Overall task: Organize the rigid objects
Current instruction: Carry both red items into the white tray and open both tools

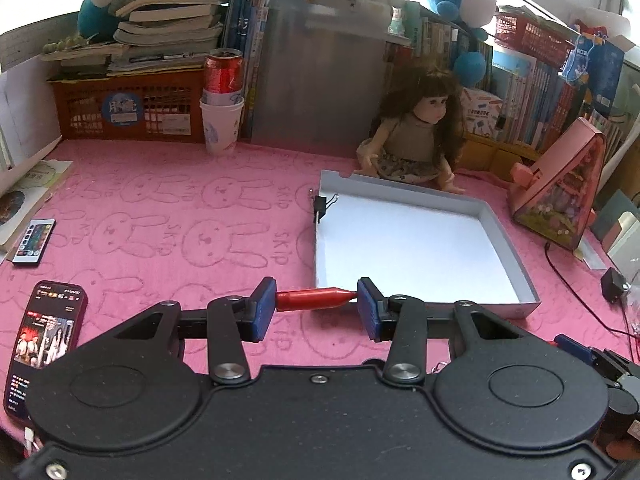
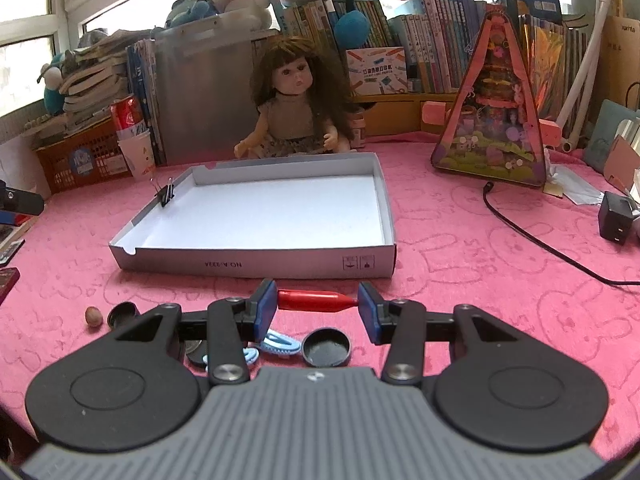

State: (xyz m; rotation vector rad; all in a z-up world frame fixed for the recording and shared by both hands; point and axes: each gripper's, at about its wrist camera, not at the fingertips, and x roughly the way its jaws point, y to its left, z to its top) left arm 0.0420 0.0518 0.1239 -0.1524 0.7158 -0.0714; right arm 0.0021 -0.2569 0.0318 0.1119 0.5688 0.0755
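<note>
Risk sits nearest, at both grippers: the left gripper (image 1: 316, 306) is clenched end to end on a red pen-like piece (image 1: 316, 299), and the right gripper (image 2: 317, 306) grasps a similar red piece (image 2: 316, 300) the same way. Each is pinched only at its tips, one end tapering to a thin point, so it could pivot or pop out if tilted or bumped. Below the right gripper, a black round lid (image 2: 326, 347), blue hair clips (image 2: 280, 346) and a small nut (image 2: 93, 316) lie on the pink desk (image 2: 460, 272); a low pass might scatter them. Beyond, the white cardboard box lid (image 2: 256, 265) is empty, its low wall easy to clip. A binder clip (image 2: 164, 196) grips its far left rim.
</note>
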